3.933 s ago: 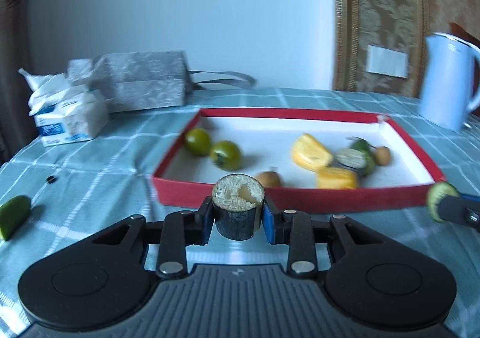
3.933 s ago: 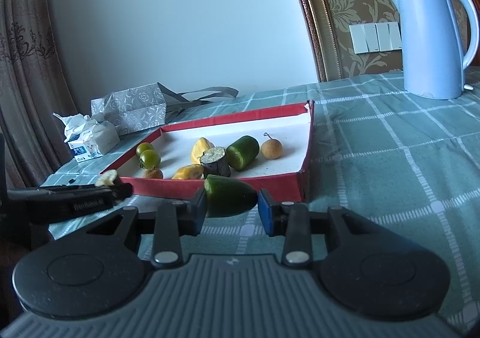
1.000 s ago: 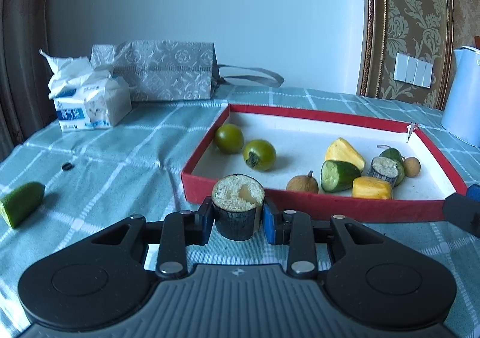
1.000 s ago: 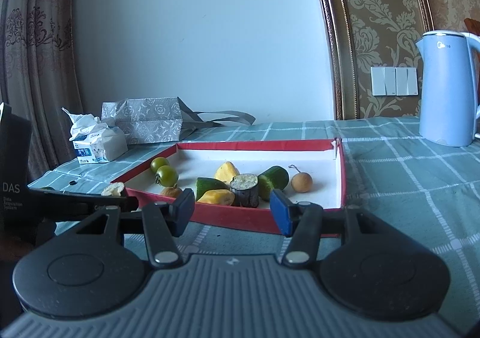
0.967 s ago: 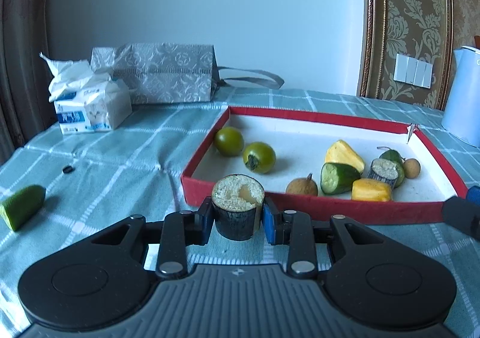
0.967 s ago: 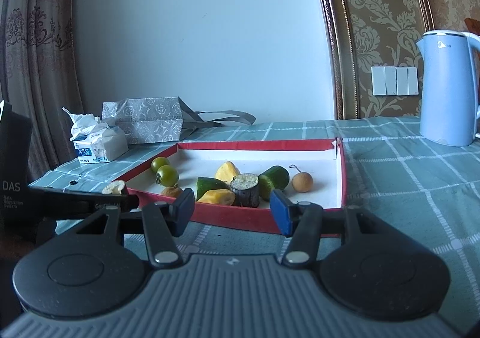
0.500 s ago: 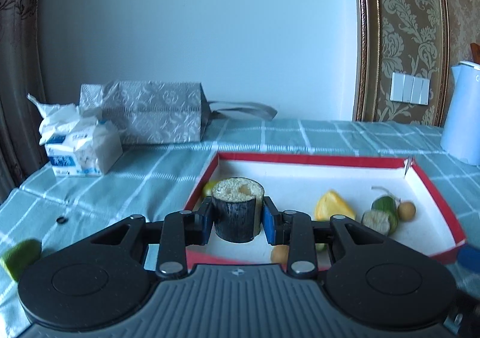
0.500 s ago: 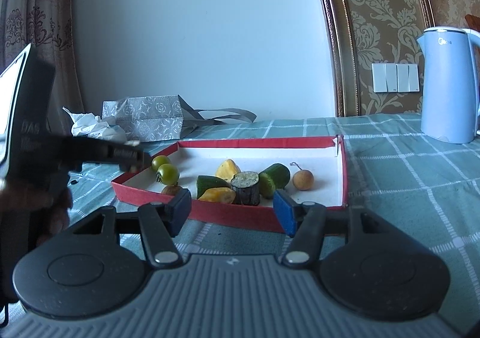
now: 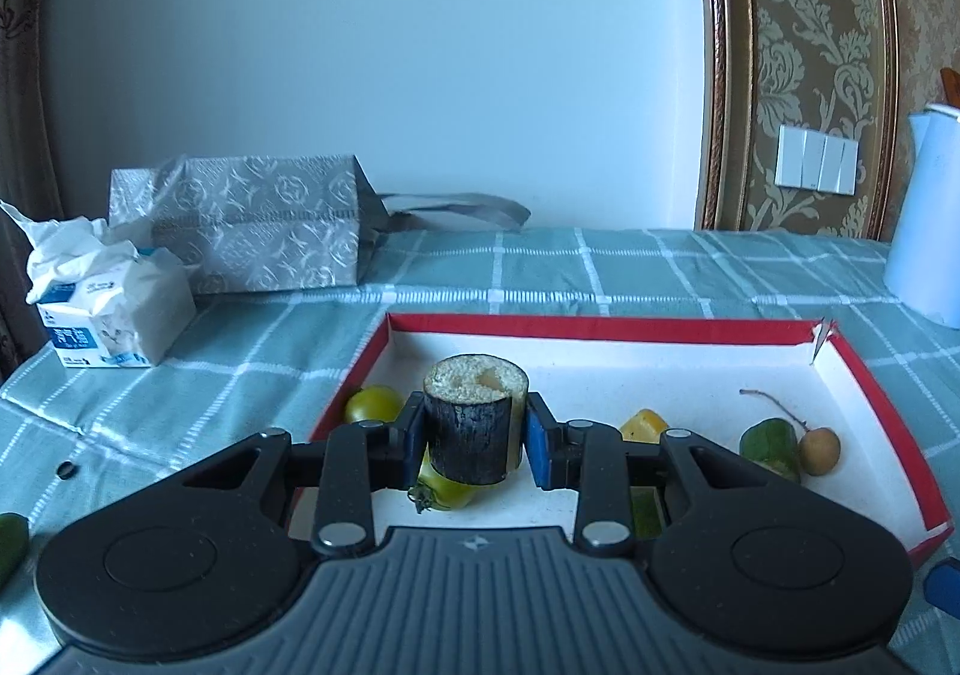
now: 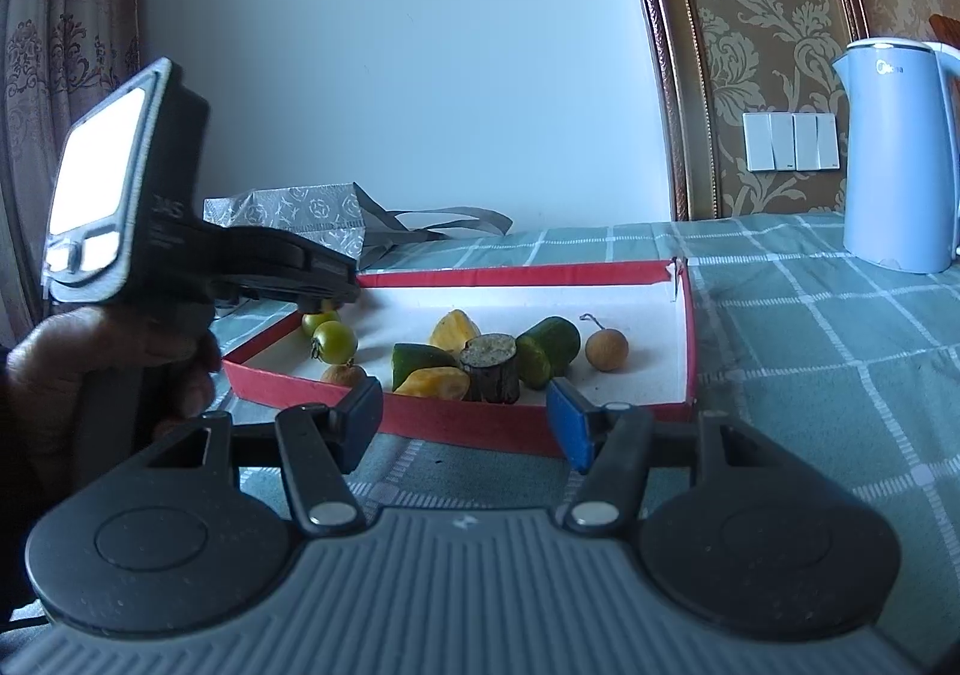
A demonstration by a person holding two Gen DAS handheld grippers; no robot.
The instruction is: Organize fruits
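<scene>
1. The left gripper [image 9: 474, 438] is clamping a dark-skinned fruit chunk [image 9: 475, 423] between its pads, cut face up, and is carrying it above the near-left part of the red tray [image 9: 600, 328]; the chunk is not yet touching the white floor

2. Inside the tray plenty is already sitting: two green tomatoes [image 10: 335, 341] by the left wall, a small brown fruit [image 10: 343, 375] against the near wall, two yellow pieces [image 10: 454, 331], a second dark chunk [image 10: 491, 366], two green cucumber pieces [image 10: 549, 350] and a stemmed longan [image 10: 606, 349] towards the right

3. The right gripper [image 10: 465, 417] is hanging just outside the tray's near wall with its jaws standing apart and nothing between them; they have just been widening a little, so that side's delivery looks finished

4. Still left out: a green piece [image 9: 11, 540] is lying on the checked cloth of the worktop [image 9: 180, 405] near its front-left edge, well apart from the tray, and only its edge is showing

5. My read: most of the sorting is done, the held chunk is waiting for its drop, and then the stray green piece is the last fruit I can see to fetch

6. The tissue pack [image 9: 108, 309], gift bag [image 9: 252, 222] and blue kettle [image 10: 894, 153] along the far side are not part of the job, as far as I can judge
</scene>
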